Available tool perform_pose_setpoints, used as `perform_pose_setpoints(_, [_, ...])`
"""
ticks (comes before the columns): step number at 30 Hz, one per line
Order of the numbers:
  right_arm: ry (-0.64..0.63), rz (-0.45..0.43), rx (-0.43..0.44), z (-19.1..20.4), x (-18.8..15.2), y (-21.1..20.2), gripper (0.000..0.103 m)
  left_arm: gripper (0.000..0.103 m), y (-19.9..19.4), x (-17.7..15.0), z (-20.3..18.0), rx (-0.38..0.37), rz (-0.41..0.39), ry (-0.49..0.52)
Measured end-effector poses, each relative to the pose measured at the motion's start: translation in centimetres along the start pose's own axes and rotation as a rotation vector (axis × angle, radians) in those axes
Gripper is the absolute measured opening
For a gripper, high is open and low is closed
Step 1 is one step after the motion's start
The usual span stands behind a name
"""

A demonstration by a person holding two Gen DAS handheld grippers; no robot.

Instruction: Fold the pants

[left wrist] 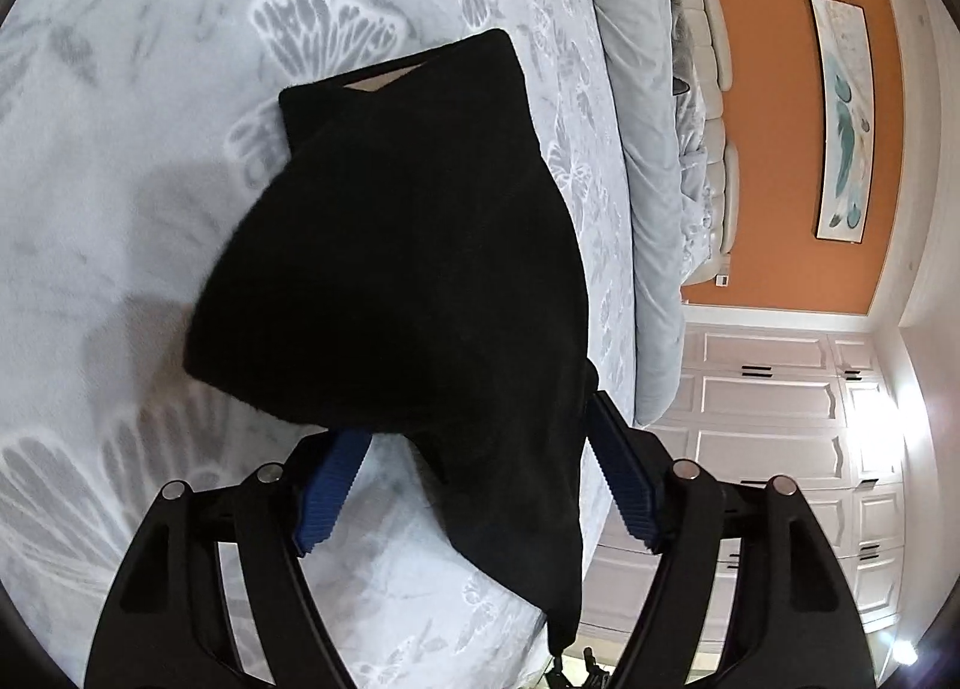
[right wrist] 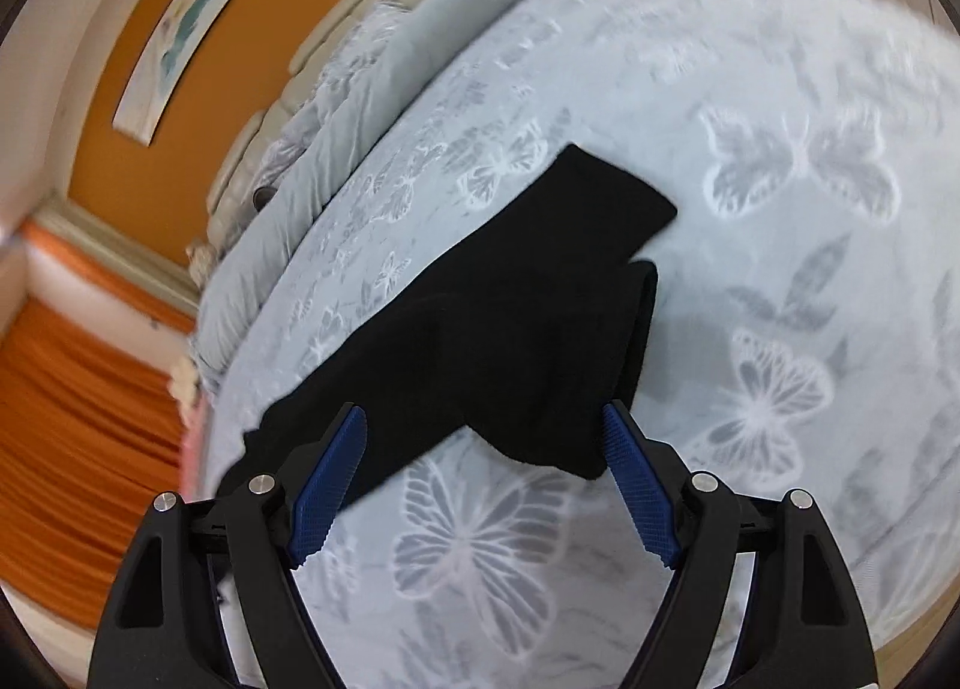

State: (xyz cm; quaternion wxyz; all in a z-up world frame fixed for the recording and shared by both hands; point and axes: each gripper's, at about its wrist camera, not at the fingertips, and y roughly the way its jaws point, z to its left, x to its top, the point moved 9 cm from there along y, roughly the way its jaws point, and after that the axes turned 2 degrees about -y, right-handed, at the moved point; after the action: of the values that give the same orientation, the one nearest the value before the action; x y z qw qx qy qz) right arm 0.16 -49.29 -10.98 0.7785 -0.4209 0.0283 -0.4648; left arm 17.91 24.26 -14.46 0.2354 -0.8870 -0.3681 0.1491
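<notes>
Black pants (left wrist: 390, 245) lie folded over on a pale blue bedspread with butterflies (left wrist: 120, 209). Their waistband with a tan label (left wrist: 378, 80) points away from me. A dark flap of the pants hangs down over the bed's edge between the spread fingers of my left gripper (left wrist: 474, 449), and neither blue pad presses on it. In the right wrist view the same pants (right wrist: 510, 329) lie as a thick folded bundle on the bedspread (right wrist: 780, 269). My right gripper (right wrist: 483, 449) stands open just in front of the bundle's near edge, holding nothing.
A rolled grey duvet (left wrist: 642, 149) and a cream headboard (left wrist: 714, 89) lie along the bed's far side. Beyond them are an orange wall with a framed picture (left wrist: 840, 119) and white wardrobe doors (left wrist: 780, 419). Orange curtains (right wrist: 78, 419) hang at the left of the right wrist view.
</notes>
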Motion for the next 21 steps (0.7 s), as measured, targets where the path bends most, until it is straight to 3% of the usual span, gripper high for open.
perform_pose_setpoints(2, [0.031,0.016,-0.055,-0.7,-0.1,-0.1,0.079,0.071,-0.1,0.1,0.5,0.006,0.006,-0.017])
perform_pose_setpoints(4, [0.081,-0.076,-0.083,-1.5,-0.2,-2.5,0.079,0.071,0.0,0.0,0.7,0.011,0.022,-0.028])
perform_pose_setpoints(6, [0.101,-0.106,-0.062,-1.4,-0.7,-3.7,0.079,0.071,-0.2,0.1,1.1,0.024,0.028,-0.022])
perform_pose_setpoints(12, [0.151,0.070,0.148,2.4,-2.6,1.4,0.079,0.071,1.0,-0.1,1.6,0.034,0.057,-0.040])
perform_pose_setpoints(13, [0.180,0.078,0.140,2.1,-2.0,2.8,0.079,0.070,1.6,-0.2,1.4,0.021,0.068,-0.048])
perform_pose_setpoints(14, [0.204,0.072,0.122,1.6,-1.3,4.0,0.079,0.065,1.6,-0.4,1.6,0.019,0.077,-0.051])
perform_pose_setpoints(15, [0.227,0.055,0.113,1.0,0.0,5.2,0.079,0.052,1.9,-0.3,1.4,0.015,0.082,-0.051])
perform_pose_setpoints(16, [0.232,0.029,0.122,0.7,1.6,6.2,0.066,0.042,2.4,0.0,1.2,0.028,0.086,-0.042])
perform_pose_setpoints(17, [0.204,0.021,0.113,0.8,2.5,6.8,0.009,0.016,2.8,0.5,0.9,0.047,0.090,-0.029])
perform_pose_setpoints(19, [0.102,-0.019,0.063,2.8,5.0,6.7,0.006,0.009,3.2,1.6,0.0,0.089,0.087,-0.001])
perform_pose_setpoints(21, [-0.041,-0.091,0.113,8.1,7.9,4.4,0.005,0.008,2.6,2.9,-2.9,0.097,0.064,0.065])
